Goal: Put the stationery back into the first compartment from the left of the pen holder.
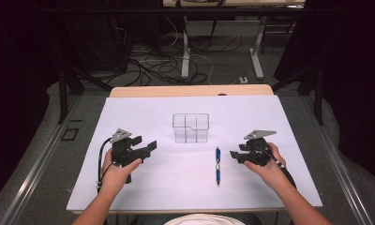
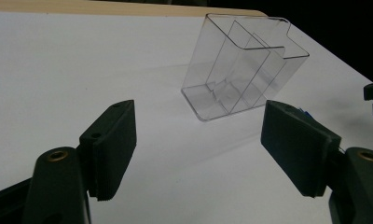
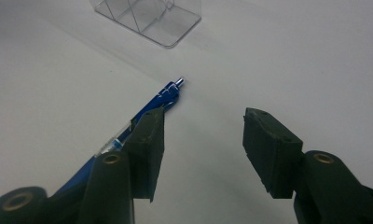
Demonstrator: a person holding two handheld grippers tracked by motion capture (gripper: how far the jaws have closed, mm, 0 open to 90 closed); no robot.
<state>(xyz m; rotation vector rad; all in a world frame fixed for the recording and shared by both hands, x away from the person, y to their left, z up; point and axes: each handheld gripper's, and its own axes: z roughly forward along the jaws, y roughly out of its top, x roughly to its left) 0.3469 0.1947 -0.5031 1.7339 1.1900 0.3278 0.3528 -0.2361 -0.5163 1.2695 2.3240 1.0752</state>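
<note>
step: reach for blue pen [image 1: 218,165] | right gripper [image 1: 236,155]: jaws part-open, empty, pen just left of them – centre on barrel | left gripper [image 1: 147,149]: jaws open, empty, facing clear organiser [image 1: 191,127] | bench [image 1: 143,187]

A: From my end the white sheet [image 1: 143,187] is mostly bare. Just the clear divided box [image 1: 191,127] standing mid-table and the blue pen [image 1: 217,165] lying in front of it, slightly toward my right.

B: Any room between them?

A: A small gap, yeah. Left gripper [image 1: 146,146] has open sheet all the way to the box. Right gripper [image 1: 234,155] sits just beside the pen, nothing between.
</note>
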